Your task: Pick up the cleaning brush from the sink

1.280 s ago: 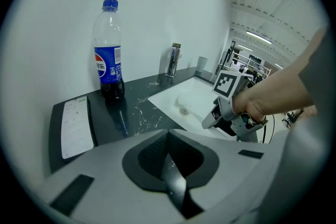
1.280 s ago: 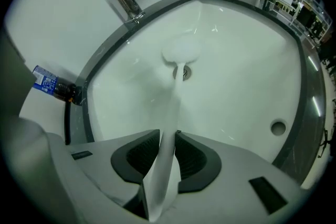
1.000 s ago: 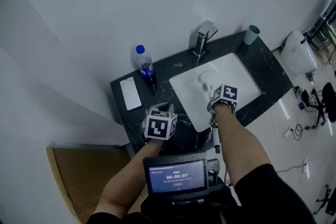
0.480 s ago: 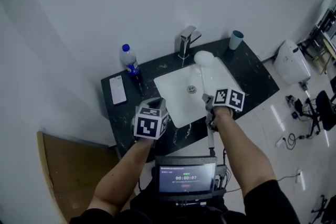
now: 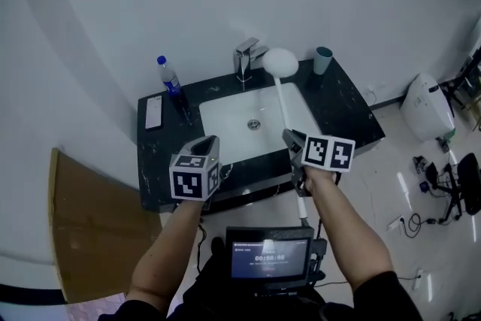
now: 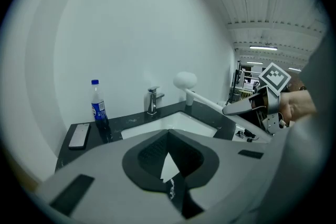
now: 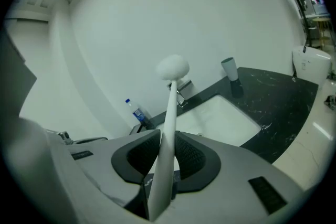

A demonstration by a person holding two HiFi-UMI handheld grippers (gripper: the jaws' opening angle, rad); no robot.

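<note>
A dark marbled surface (image 5: 347, 116) against a white wall carries, from the left, a flat grey slab like a remote (image 5: 152, 113), a blue-capped bottle (image 5: 170, 81), a chrome tap (image 5: 246, 56) behind a white sink (image 5: 225, 116), and a teal cup (image 5: 323, 60) at the far right. In front of its left half, the left tool (image 5: 206, 143) hangs in the air with its jaws together on nothing. To its right, the right tool (image 5: 290, 137) is clamped on the long white handle of the cleaning brush (image 5: 284, 98), which is raised clear of the sink with its rounded white head showing just right of the tap.
</note>
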